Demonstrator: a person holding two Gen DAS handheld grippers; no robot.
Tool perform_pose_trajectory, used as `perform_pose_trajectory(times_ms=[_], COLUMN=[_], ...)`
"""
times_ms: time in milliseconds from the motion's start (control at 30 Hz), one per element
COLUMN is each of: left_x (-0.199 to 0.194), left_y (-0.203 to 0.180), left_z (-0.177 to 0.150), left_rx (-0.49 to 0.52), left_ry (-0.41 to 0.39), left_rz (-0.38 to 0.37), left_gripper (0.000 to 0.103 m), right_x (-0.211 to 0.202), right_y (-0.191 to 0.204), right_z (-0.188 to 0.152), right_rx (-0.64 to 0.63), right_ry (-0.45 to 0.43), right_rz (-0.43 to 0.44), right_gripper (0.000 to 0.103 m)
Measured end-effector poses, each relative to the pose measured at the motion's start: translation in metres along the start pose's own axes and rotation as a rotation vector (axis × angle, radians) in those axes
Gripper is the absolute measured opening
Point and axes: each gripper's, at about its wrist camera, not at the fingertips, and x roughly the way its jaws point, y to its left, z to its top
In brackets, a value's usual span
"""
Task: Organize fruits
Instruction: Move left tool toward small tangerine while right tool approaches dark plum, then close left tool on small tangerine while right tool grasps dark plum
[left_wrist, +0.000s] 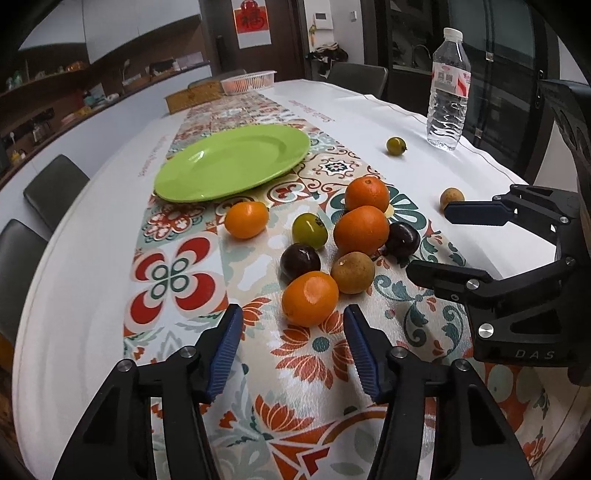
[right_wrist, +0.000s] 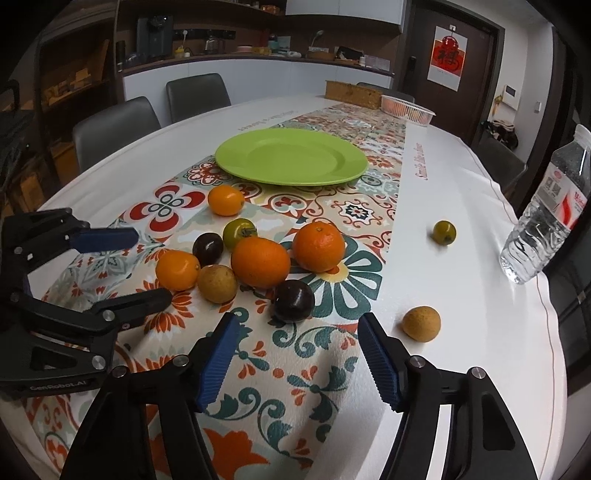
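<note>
An empty green plate (left_wrist: 232, 162) (right_wrist: 291, 157) sits on the patterned runner. In front of it lies a cluster of fruit: several oranges, two dark plums, a green tomato (left_wrist: 309, 229) and a brown fruit (left_wrist: 352, 272). My left gripper (left_wrist: 293, 325) is open, just short of the nearest orange (left_wrist: 310, 298). My right gripper (right_wrist: 297, 334) is open, just short of a dark plum (right_wrist: 293, 301). Each gripper shows in the other's view, the right one (left_wrist: 436, 243) and the left one (right_wrist: 147, 266). A brown fruit (right_wrist: 421, 323) and a small green fruit (right_wrist: 444, 232) lie apart on the white cloth.
A water bottle (left_wrist: 448, 90) (right_wrist: 546, 225) stands near the table's right edge. A white basket (right_wrist: 406, 107) and a woven box (right_wrist: 352, 94) sit at the far end. Grey chairs (right_wrist: 114, 129) line the left side.
</note>
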Motion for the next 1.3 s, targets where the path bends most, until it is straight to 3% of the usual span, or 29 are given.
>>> perform_pose_trajectory(times_ms=[267,600,667,967,1300], left_x=[0.007,0.013,0.013,0.004,-0.015], left_y=[0.004,0.002,0.002,0.002,-0.002], left_z=[0.006,0.008,0.008,0.007,0.012], left_rx=[-0.034,-0.051,-0.053,-0.078,-0.114], left_ry=[0.016,0.026,0.027,0.008,-0.029], left_rz=[-0.059,-0.077,-0.077,-0.056,-0.03], left_gripper=[0.048,0.034,0.034,0.033,0.033], right_x=[0.011,0.021,0.022,0.019,0.002], right_y=[-0.002,0.0,0.0,-0.004,-0.005], right_z=[0.004,0.008,0.009,0.008,0.005], right_rx=[0.019,0.026,0.033,0.063,0.091], right_ry=[0.023,0.033,0.038,0.04,0.026], right_rz=[0.038,0.049,0.054,0.061,0.082], right_gripper=[0.057,0.048,0.041,0.03,0.028])
